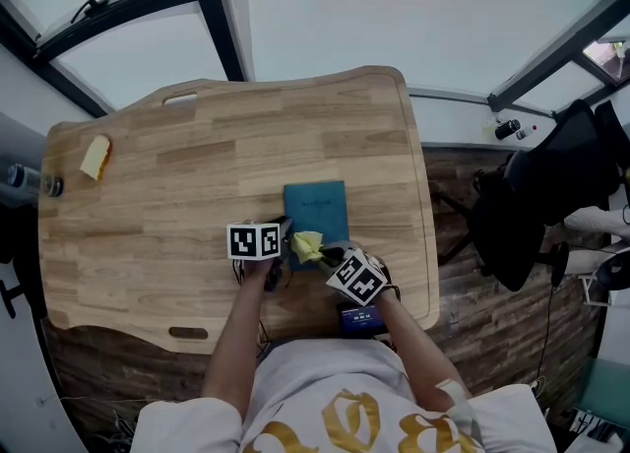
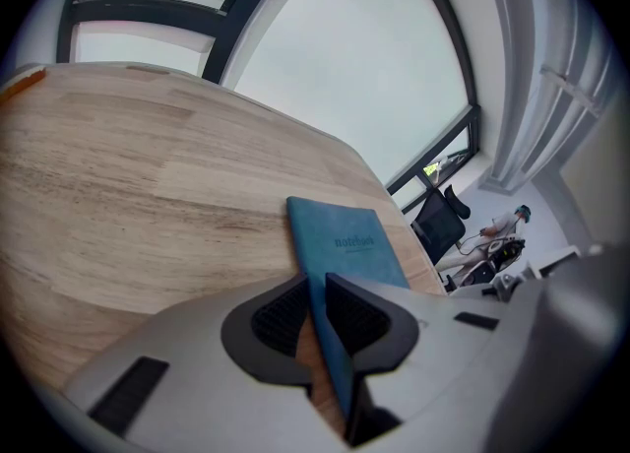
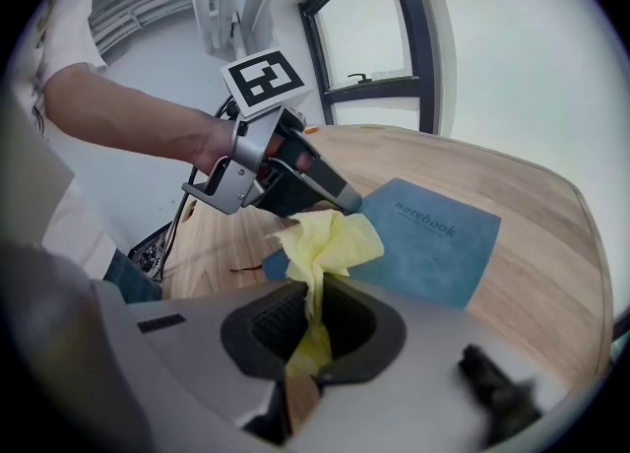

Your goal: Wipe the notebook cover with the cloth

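Observation:
A teal notebook (image 1: pixel 318 207) lies on the wooden table (image 1: pixel 157 195), near its front edge. My left gripper (image 1: pixel 283 256) is shut on the notebook's near left edge; in the left gripper view the notebook (image 2: pixel 345 244) runs out from between the jaws. My right gripper (image 1: pixel 317 254) is shut on a yellow cloth (image 1: pixel 307 245), which hangs over the notebook's near end. In the right gripper view the cloth (image 3: pixel 327 242) rises from the jaws in front of the notebook (image 3: pixel 433 244), with the left gripper (image 3: pixel 340 203) just behind it.
A yellow sponge-like piece (image 1: pixel 94 157) lies at the table's far left, beside a dark bottle (image 1: pixel 30 181) off the edge. An office chair (image 1: pixel 536 195) stands to the right of the table. A dark phone-like item (image 1: pixel 360 318) sits at the near edge.

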`<state>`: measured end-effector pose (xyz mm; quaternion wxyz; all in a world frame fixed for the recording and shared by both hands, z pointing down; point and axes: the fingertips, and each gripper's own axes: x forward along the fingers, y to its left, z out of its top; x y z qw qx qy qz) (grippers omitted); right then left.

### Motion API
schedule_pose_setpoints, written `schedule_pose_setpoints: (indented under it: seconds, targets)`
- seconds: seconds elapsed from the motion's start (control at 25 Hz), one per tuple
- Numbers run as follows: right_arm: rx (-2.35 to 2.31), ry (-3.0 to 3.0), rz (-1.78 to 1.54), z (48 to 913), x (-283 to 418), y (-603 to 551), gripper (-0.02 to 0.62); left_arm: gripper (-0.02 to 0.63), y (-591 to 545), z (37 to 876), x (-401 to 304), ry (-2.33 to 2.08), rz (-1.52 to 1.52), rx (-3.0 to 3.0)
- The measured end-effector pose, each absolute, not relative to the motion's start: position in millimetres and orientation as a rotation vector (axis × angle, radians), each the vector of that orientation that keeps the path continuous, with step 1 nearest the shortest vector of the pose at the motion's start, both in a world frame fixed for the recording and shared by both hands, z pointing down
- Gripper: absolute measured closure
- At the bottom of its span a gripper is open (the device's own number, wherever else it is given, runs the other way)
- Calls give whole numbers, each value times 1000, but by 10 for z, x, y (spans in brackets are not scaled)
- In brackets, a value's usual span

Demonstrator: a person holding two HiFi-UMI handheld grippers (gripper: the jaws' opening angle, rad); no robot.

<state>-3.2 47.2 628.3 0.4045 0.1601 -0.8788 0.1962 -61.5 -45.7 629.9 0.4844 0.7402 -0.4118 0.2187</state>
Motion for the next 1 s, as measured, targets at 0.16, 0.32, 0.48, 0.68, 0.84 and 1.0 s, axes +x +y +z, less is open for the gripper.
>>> schedule_pose_setpoints:
  seconds: [0.16,0.32,0.48,0.68,0.84,1.0]
  targets:
    - [442,-2225,521,6265,48,415,558,538,-460,6297,-619,-1003,533,1803]
    - [479,-2220,510,6301,150,357,558,538,-453,6301,-618,-1003,532,1802]
    - [510,-2217,527,6246,220,320,558,540,-458,6300,-619,-1002,532,1802]
    - [523,-2209,527,6260,258,306,558,538,-458,6312,-618,-1000,533,1802]
    - [523,-2210,509,6275,246,273,558,538,-459,6304,-619,-1001,533,1804]
    - [528,-2209,517,6263,232,202,558,540,-452,6301,-621,-998,532,1802]
